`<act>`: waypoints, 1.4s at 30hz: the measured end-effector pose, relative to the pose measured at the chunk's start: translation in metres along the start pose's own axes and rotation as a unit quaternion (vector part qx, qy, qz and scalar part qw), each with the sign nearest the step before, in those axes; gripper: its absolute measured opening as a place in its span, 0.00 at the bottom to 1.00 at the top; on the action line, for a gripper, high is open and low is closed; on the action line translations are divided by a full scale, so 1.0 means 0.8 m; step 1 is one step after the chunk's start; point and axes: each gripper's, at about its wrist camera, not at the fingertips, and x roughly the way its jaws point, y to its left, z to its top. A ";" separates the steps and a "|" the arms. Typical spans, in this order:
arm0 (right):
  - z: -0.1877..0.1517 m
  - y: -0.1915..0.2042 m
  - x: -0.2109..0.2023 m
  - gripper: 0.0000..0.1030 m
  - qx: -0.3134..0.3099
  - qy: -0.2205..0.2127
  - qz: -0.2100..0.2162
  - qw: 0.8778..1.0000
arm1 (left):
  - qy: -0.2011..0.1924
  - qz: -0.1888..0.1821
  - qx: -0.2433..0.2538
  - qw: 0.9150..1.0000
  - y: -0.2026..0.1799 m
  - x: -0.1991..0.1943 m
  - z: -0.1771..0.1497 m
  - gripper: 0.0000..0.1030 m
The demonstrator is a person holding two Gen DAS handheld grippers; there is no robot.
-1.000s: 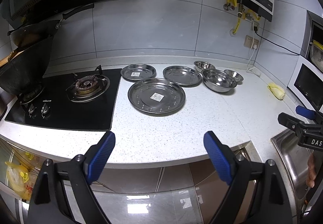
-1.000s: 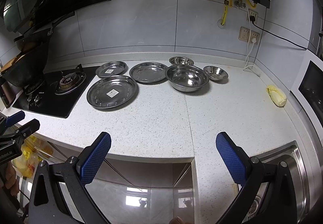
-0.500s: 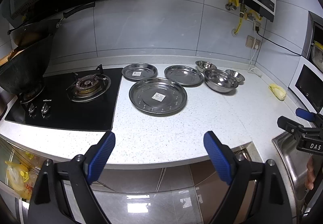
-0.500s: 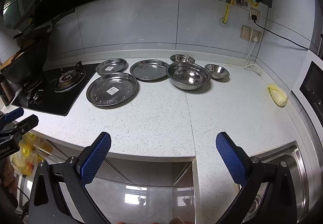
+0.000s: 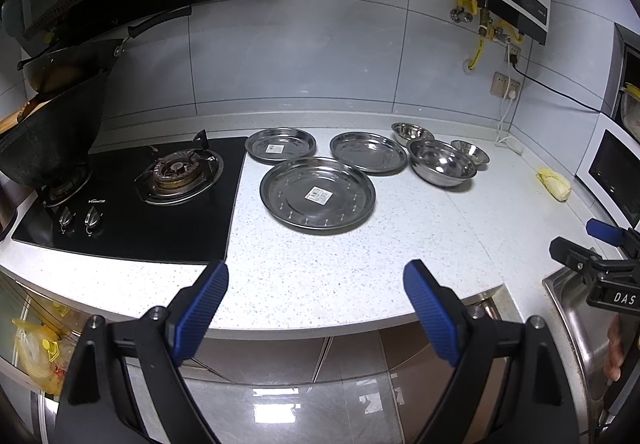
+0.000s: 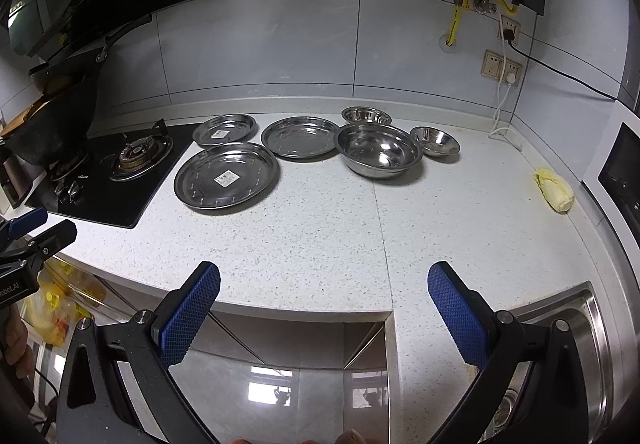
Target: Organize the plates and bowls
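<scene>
Three steel plates lie on the white counter: a large plate [image 5: 317, 194] [image 6: 226, 174] in front, a small plate [image 5: 280, 145] [image 6: 224, 129] behind it by the hob, a medium plate [image 5: 368, 151] [image 6: 301, 136] to the right. Three steel bowls stand right of them: a large bowl [image 5: 442, 163] [image 6: 379, 149], a small bowl [image 5: 412, 131] [image 6: 366, 115] behind it, another small bowl [image 5: 470, 151] [image 6: 435, 140] to its right. My left gripper [image 5: 316, 306] is open and empty at the counter's front edge. My right gripper [image 6: 324, 312] is open and empty, also at the front edge.
A black gas hob [image 5: 132, 195] with a wok [image 5: 48, 143] is on the left. A yellow cloth [image 6: 554, 189] lies at the right. A steel sink [image 6: 576, 344] is at the front right. A microwave [image 5: 616, 171] stands at the far right.
Both grippers have eased slightly toward the counter. The dishes have not moved.
</scene>
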 end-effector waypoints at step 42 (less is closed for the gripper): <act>0.030 0.010 0.068 0.99 -0.027 0.024 0.013 0.999 | 0.041 0.022 -0.025 0.999 0.017 0.095 0.030 0.87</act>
